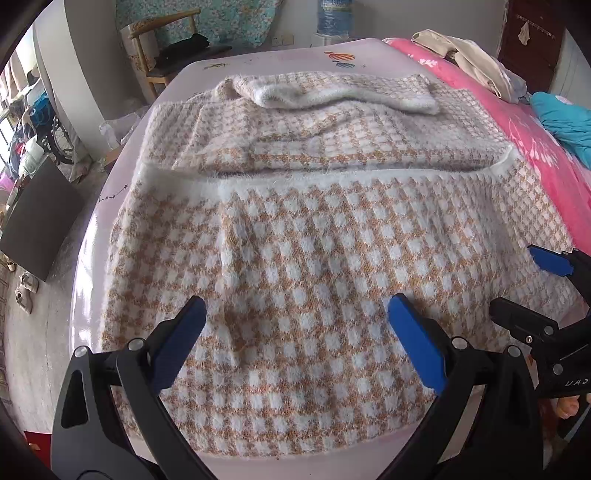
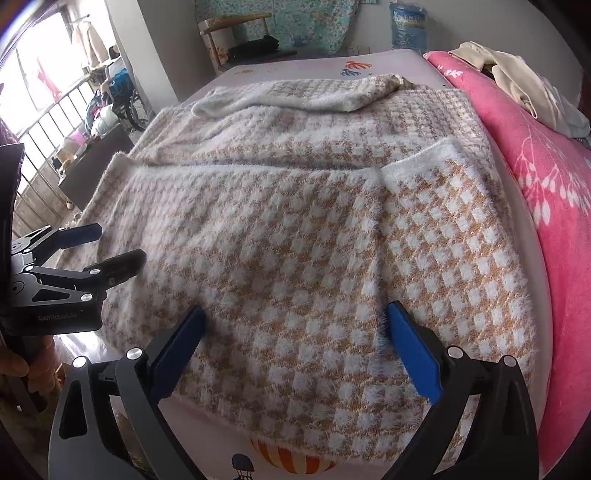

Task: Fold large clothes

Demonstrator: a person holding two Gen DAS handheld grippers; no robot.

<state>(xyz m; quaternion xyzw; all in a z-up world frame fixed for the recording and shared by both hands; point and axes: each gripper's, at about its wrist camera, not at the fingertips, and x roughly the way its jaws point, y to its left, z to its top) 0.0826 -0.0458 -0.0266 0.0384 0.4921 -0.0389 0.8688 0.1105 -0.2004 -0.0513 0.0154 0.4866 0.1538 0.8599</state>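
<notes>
A large fuzzy sweater (image 1: 314,240) with an orange and white check lies flat on the pale table (image 1: 85,288). Its near half is folded over the far half, and a sleeve (image 1: 332,92) lies across the far end. My left gripper (image 1: 295,314) is open and empty just above the sweater's near part. My right gripper (image 2: 295,325) is open and empty above the near right part of the sweater (image 2: 295,221). The right gripper also shows at the right edge of the left wrist view (image 1: 517,284). The left gripper shows at the left edge of the right wrist view (image 2: 118,247).
A pink flowered blanket (image 2: 554,206) with beige clothes (image 2: 517,81) and a teal garment (image 1: 565,122) lies along the right side. A wooden chair (image 1: 162,48) and a water bottle (image 2: 408,29) stand beyond the table. A dark box (image 1: 40,218) and shoes sit on the floor at left.
</notes>
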